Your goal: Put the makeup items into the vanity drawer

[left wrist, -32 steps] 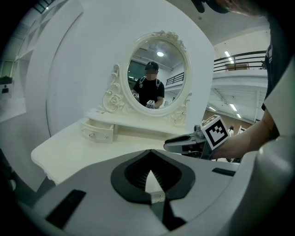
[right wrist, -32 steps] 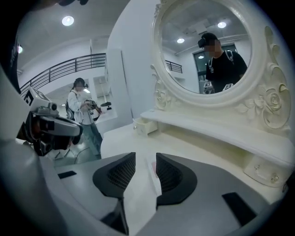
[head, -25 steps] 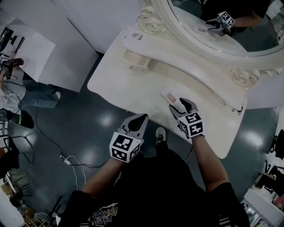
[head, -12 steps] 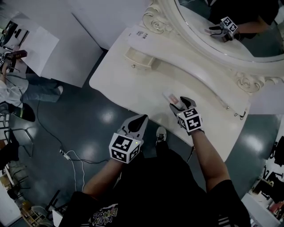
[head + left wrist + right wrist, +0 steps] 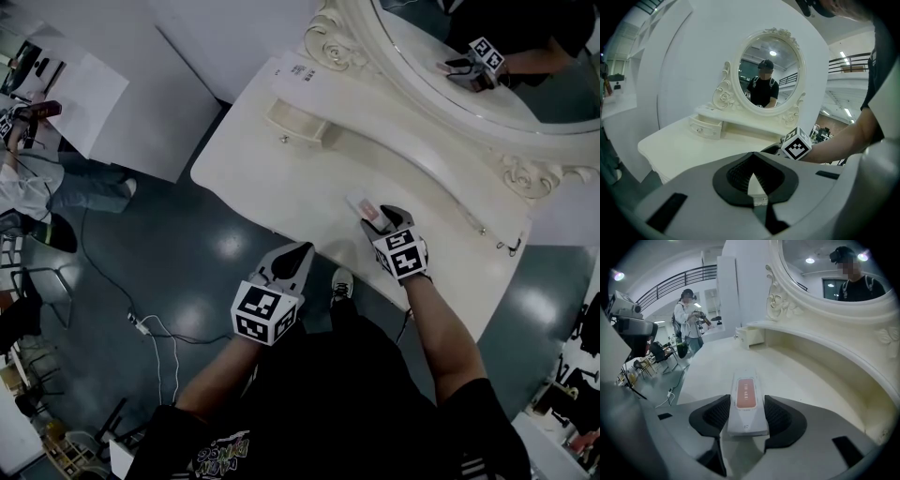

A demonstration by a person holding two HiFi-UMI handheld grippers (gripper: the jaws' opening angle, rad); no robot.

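Observation:
A white makeup box [image 5: 362, 206] with a pink label lies flat on the cream vanity top [image 5: 281, 178]. My right gripper [image 5: 384, 219] is at the box's near end. In the right gripper view the box [image 5: 746, 390] lies between the two dark pads [image 5: 717, 412], which are closing on its long sides; I see no firm press. The small vanity drawer [image 5: 298, 120] stands slightly pulled out at the far left of the shelf, also in view as the drawer [image 5: 752, 336]. My left gripper [image 5: 298, 251] hangs shut and empty off the table's front edge.
An oval mirror [image 5: 487, 56] in a carved frame rises behind the raised shelf. White partition panels [image 5: 141, 94] stand to the left. A person [image 5: 28, 178] stands at the far left, and cables [image 5: 150, 337] lie on the dark floor.
My right gripper has edged forward along the table, so the box now lies between its jaws. The left gripper has stayed in place.

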